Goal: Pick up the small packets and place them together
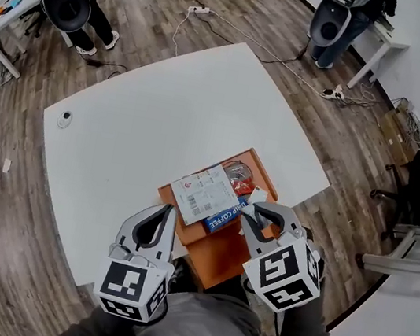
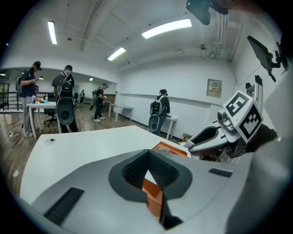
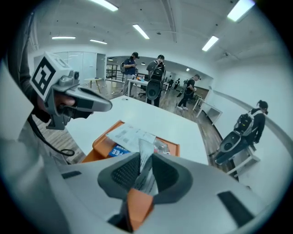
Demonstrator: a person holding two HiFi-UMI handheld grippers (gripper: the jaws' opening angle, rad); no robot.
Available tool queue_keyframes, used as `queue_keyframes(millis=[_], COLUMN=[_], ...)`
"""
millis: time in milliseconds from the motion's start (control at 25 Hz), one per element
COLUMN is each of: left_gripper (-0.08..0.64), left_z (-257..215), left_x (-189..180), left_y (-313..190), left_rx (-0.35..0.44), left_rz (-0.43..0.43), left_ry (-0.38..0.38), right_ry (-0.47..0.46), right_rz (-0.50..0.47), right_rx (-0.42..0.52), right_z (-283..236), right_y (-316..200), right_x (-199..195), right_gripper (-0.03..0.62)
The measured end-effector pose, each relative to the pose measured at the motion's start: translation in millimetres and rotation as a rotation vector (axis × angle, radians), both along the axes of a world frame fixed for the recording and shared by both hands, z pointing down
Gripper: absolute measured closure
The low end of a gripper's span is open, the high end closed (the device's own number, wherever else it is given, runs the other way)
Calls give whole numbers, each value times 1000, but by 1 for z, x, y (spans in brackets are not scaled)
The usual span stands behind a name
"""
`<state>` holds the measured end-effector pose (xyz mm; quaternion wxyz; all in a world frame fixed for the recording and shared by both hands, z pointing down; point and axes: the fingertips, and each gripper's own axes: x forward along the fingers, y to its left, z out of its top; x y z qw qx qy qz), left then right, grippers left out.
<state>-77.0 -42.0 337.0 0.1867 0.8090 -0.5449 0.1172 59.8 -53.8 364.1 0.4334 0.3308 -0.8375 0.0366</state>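
The left tongs (image 1: 168,210), tips together with nothing between them, hover at the near-left edge of an orange tray (image 1: 218,262) on the white surface (image 1: 163,115). In the tray, a white labelled packet (image 1: 204,193) overlaps a blue one (image 1: 223,219). The right tongs (image 3: 144,157) are clamped on a thin silvery packet (image 3: 146,176) over the tray.

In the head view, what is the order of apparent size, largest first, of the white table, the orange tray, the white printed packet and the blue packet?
1. white table
2. orange tray
3. white printed packet
4. blue packet, though the white printed packet covers part of it, so its full size is unsure
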Motion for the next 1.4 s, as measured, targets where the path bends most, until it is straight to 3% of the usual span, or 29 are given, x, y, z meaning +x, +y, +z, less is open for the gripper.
queue_keyframes(millis=[320,600,760,880,1240,1400], left_gripper=[563,563,563,563,563,563], left_z=[12,19,18,18,2,-7], left_x=[-30,-46,-42,-43,-41,-40], left_y=[-2,-5,-5,-3,2,4], left_rx=[-46,-73,-74,-74,-43,-29], left_rz=[-102,-167,-170,-174,-151,-114], left_ry=[8,12,15,9,-12,14], right_ry=[-34,-94,-103,-138,-252,-385], right_rz=[-21,-31,-38,-45,23,55], right_rx=[-11,-89,-103,-123,-39,22], right_z=[8,27,32,31,-5,-37], right_y=[-52,-67,-68,-65,-59,-43], right_x=[-19,-33,-34,-37,-29,-37], right_gripper=[505,479,401,388,388,388])
